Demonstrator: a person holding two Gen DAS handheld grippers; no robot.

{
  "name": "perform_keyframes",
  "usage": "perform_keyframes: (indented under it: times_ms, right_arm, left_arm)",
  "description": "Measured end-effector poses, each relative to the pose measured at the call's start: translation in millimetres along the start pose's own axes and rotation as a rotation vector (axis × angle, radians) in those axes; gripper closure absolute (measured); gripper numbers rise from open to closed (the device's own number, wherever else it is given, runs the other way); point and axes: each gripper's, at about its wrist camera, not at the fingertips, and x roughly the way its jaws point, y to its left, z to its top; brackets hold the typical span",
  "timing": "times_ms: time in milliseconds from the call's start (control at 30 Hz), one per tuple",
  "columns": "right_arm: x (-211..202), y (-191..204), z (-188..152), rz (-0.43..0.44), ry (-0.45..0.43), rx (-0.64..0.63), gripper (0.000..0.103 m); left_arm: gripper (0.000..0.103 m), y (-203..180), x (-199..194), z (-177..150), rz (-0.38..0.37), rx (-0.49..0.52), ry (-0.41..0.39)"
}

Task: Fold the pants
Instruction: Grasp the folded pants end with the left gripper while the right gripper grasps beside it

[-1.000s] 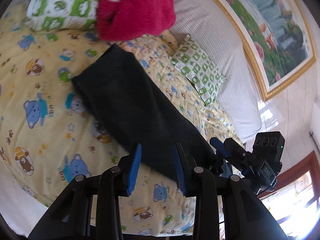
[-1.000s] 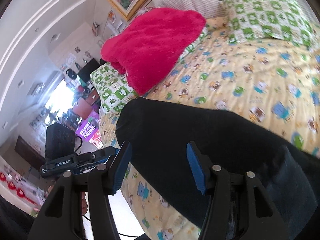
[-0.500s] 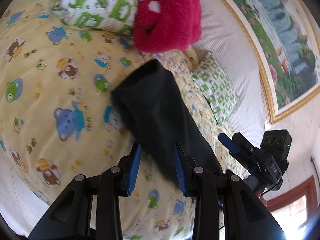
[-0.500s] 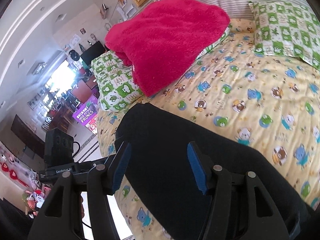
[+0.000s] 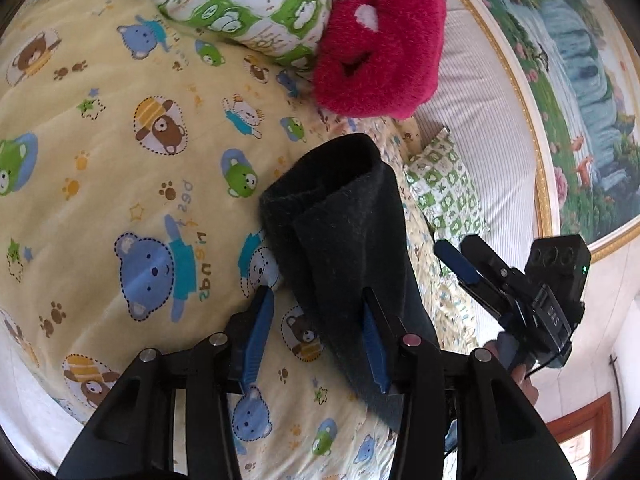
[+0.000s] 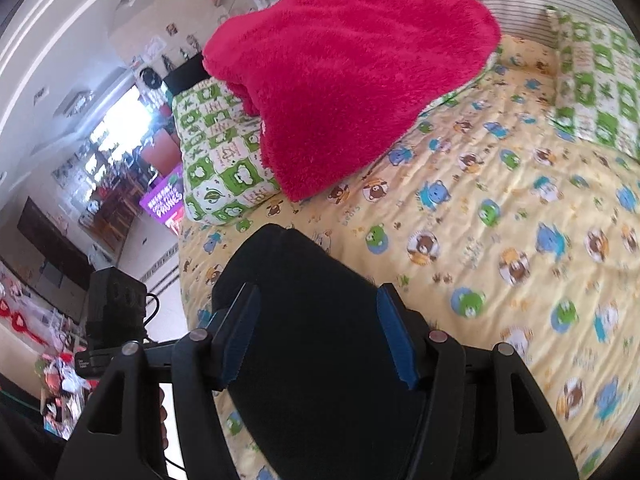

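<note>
The dark folded pants [image 5: 348, 232] lie as a long strip on the yellow bear-print bedsheet [image 5: 120, 184]. Their far end is doubled over into a thick fold. My left gripper [image 5: 316, 308] is open, its blue pads either side of the strip's left edge, low over the bed. My right gripper [image 6: 316, 304] is open above the pants [image 6: 304, 300], which fill the space between and below its fingers. The right gripper also shows in the left wrist view [image 5: 476, 268], beside the strip's right side.
A fluffy red blanket [image 5: 380, 36] lies over a green-and-white pillow [image 5: 248, 4] at the far end. A second green-patterned pillow [image 5: 448, 196] leans on the striped headboard [image 5: 488, 120]. The bed's edge drops to a cluttered room [image 6: 100, 184] on the left.
Both grippers have moved forward along the pants toward the far end and lower over the bed. The pants' far end looks doubled over. Both grippers stay open.
</note>
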Motion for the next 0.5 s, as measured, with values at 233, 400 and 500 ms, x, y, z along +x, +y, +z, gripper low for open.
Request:
perform_keyframes:
  times_ms: [233, 400, 500]
  right_arm:
    - [38.7, 4.8, 19.4, -0.001, 0.087, -0.078, 0.041]
    - [61.3, 9.1, 27.0, 0.004, 0.126, -0.108, 0.041]
    - [77.6, 14.6, 29.1, -0.029, 0.152, -0.134, 0.041]
  left_arm:
    - [0.059, -1.3, 8.5, 7.1, -0.002, -0.039, -0.022]
    - [0.059, -1.3, 14.4, 12.6, 0.003, -0.053, -0.035]
    - [0.060, -5.1, 16.2, 11.1, 0.030, -0.039, -0.048]
